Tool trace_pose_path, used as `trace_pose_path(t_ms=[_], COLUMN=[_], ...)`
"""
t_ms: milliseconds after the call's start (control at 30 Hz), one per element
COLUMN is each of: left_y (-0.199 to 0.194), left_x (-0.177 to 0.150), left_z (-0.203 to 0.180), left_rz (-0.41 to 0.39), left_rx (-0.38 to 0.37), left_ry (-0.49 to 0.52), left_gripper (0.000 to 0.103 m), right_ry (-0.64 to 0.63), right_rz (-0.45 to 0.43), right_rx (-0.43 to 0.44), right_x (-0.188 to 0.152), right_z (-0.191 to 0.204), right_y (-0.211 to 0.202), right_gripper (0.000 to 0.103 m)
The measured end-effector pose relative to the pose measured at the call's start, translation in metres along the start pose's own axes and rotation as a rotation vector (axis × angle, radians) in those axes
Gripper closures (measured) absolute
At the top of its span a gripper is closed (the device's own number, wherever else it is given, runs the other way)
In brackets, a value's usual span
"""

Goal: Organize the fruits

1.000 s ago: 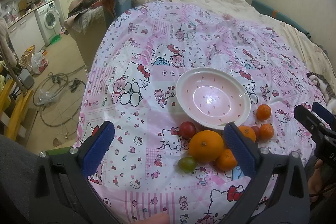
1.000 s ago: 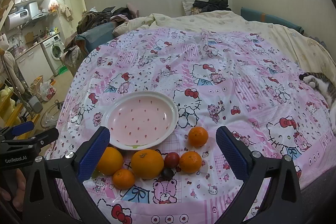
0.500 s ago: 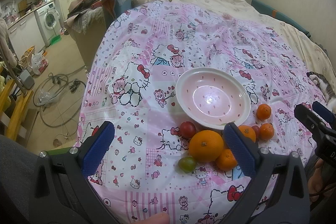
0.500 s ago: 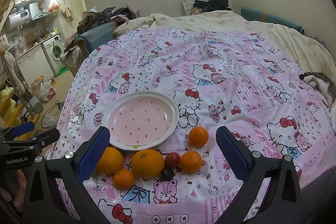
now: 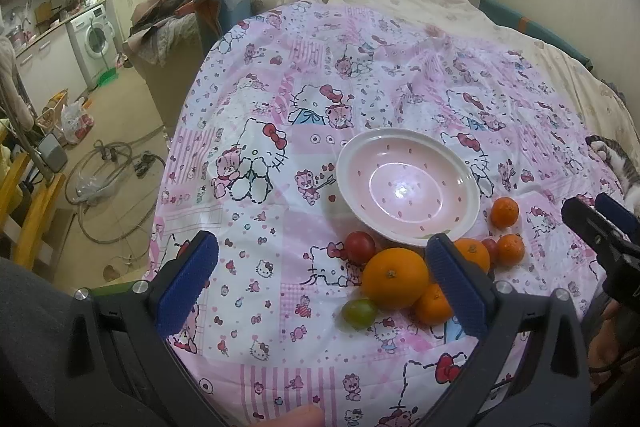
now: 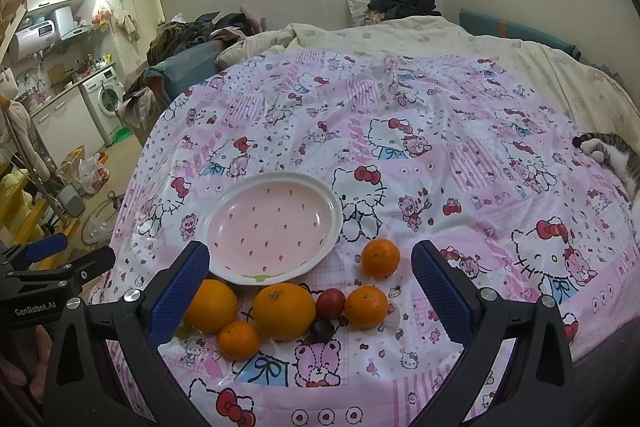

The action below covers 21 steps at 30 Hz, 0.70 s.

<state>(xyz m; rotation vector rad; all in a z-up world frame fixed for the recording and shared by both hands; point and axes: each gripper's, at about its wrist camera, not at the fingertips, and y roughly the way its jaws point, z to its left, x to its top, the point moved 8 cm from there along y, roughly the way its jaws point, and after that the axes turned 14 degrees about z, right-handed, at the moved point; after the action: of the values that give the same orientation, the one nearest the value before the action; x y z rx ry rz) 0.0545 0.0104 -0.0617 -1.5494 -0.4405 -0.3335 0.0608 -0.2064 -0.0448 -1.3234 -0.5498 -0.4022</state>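
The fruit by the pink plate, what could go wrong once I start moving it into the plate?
1. The big orange touches smaller oranges and a red tomato; lifting it may send them rolling across the soft pink cartoon-print bedspread.
2. The shallow pink strawberry-print plate sits on bedding and could tip under fruit loaded at its rim.
3. A cat's paw lies at the bedspread's edge; the cat might disturb things.
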Motion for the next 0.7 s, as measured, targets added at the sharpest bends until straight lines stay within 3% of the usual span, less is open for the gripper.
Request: trace_pose_path(t_ms=[233,567,633,667,700], left_y=[0.0,0.003,0.004,0.004,0.005], left_x=[-0.002,-0.004,-0.005,-0.005,-0.005], left_z=[-0.002,0.005,0.007,0.008,0.009], left_rz=[0.003,0.046,0.059,0.064,0.07], left_rx=[0.004,-0.005,-0.012,-0.014,-0.014], left_ry=[0.006,-0.03,-0.042,-0.048,-0.052], left_gripper=[0.0,0.0,0.0,0.0,0.0], right_ry=[0.012,0.246,0.261,0.259,0.253], right_rz=[0.031,0.264,0.356,0.414,0.462], right_rx=[0.022,0.194,0.184,0.18,0.169], right_x=[0.0,0.003,-0.001,-0.005,-0.011], right_z=[-0.002,-0.054,-0.061,-0.062,-0.064], right_y=[0.005,0.035,0.05,0.06,0.068], right_gripper=[0.0,0.001,0.009,0.022,0.027])
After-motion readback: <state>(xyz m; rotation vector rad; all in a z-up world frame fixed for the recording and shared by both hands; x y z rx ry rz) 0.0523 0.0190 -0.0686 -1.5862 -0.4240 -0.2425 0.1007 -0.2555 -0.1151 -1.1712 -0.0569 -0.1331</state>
